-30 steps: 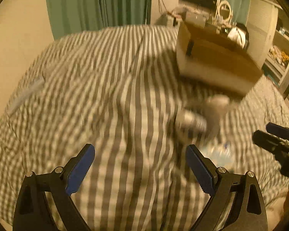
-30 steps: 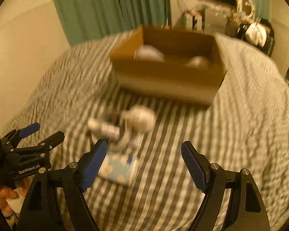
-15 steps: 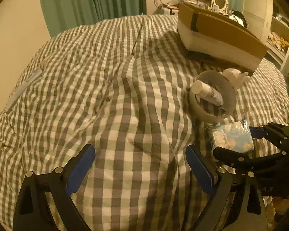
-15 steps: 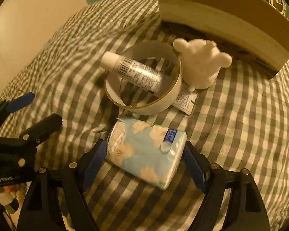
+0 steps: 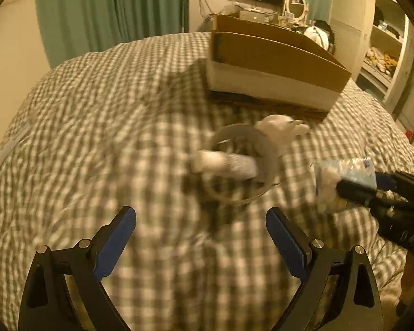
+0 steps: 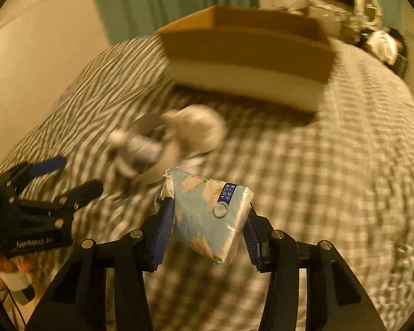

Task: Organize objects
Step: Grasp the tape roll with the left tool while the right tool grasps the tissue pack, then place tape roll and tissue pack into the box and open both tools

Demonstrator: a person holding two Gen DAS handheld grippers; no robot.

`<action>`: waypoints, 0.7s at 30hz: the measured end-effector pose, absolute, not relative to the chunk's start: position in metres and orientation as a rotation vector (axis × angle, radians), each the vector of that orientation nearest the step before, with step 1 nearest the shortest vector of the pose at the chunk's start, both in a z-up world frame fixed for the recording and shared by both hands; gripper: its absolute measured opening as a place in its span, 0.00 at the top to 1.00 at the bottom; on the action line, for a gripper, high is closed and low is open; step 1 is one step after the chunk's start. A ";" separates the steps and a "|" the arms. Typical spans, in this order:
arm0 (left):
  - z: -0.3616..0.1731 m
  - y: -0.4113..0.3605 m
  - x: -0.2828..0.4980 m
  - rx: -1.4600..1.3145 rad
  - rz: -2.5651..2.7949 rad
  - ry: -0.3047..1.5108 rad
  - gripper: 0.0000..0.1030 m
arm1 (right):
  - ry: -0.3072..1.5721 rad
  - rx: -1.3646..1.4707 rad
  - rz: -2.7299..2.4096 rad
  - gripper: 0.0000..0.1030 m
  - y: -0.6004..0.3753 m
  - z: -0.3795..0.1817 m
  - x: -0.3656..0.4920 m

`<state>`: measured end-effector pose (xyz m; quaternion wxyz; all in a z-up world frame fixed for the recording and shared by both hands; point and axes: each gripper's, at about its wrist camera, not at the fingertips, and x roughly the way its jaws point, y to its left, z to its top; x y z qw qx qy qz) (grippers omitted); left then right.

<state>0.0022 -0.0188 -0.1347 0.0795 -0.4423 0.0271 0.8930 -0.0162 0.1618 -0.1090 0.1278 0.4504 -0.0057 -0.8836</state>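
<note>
My right gripper [image 6: 208, 220] is shut on a light blue tissue pack [image 6: 207, 213] and holds it above the checked bedspread; it also shows in the left wrist view [image 5: 342, 176]. My left gripper [image 5: 201, 240] is open and empty, low over the bed, in front of a white tape ring [image 5: 243, 165] with a white bottle [image 5: 223, 164] lying across it. A white plush toy [image 5: 278, 131] sits just behind the ring. A cardboard box [image 5: 273, 63] stands beyond them; it also shows in the right wrist view [image 6: 248, 47].
The checked bedspread [image 5: 96, 138] covers the whole bed. Green curtains [image 5: 110, 11] hang behind it. A desk with a mirror [image 5: 296, 7] and shelves [image 5: 383, 55] stand at the back right.
My right gripper has shut on the tissue pack and lifted it off the bed. Both views have pulled back and are blurred by motion. The left gripper stays open.
</note>
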 end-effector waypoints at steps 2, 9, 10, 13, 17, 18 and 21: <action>-0.139 -0.011 -0.007 -1.335 2.656 0.054 0.05 | -0.066 1.304 -2.606 0.54 0.179 -0.106 -0.020; -0.157 0.008 -0.040 -1.327 2.677 -0.005 0.05 | -0.061 1.283 -2.733 0.54 0.208 -0.105 -0.030; -0.158 0.010 -0.043 -1.321 2.679 0.003 0.05 | -0.065 1.283 -2.738 0.54 0.211 -0.105 -0.034; -0.166 0.020 -0.053 -1.330 2.672 0.037 0.05 | -0.104 1.291 -2.747 0.54 0.221 -0.107 -0.038; -0.175 0.027 -0.064 -1.367 2.673 0.093 0.05 | -0.127 1.320 -2.743 0.54 0.232 -0.116 -0.033; -0.175 0.025 -0.064 -1.363 2.665 0.074 0.06 | -0.134 1.327 -2.741 0.54 0.233 -0.117 -0.034; -0.170 0.018 -0.062 -1.354 2.602 -0.012 0.20 | -0.144 1.334 -2.736 0.54 0.235 -0.117 -0.031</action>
